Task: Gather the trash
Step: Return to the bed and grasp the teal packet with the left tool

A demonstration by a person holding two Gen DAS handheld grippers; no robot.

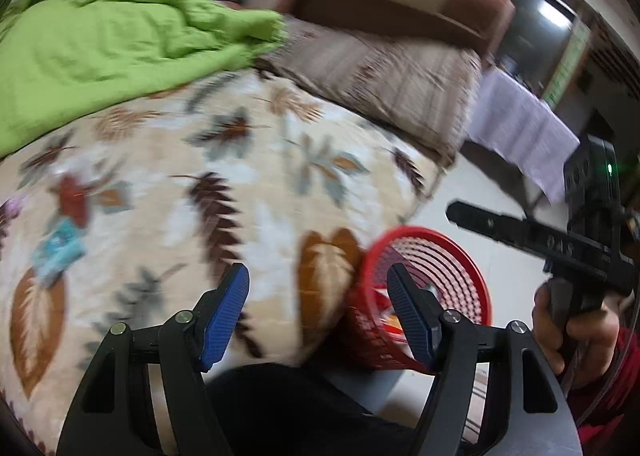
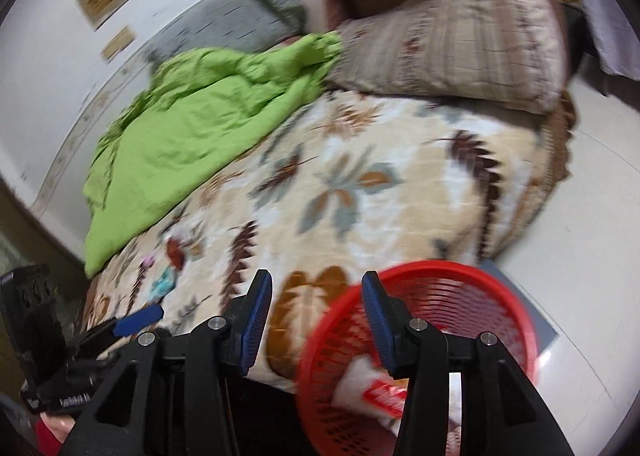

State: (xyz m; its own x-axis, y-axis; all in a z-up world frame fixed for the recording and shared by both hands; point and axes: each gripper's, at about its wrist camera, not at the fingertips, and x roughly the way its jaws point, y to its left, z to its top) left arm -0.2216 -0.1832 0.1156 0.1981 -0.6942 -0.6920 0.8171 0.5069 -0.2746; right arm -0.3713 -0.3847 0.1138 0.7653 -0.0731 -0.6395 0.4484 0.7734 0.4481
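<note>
A red mesh basket stands on the floor against the bed's near corner, with a red-and-white wrapper inside. On the leaf-print blanket lie a light-blue wrapper, a red wrapper and a small pink scrap. My left gripper is open and empty over the bed's edge beside the basket. My right gripper is open and empty, its right finger over the basket's rim. The views are motion-blurred.
A crumpled green quilt covers the bed's far left. A beige patterned pillow and a grey pillow lie at the head. A white-clothed table stands beyond on the tiled floor.
</note>
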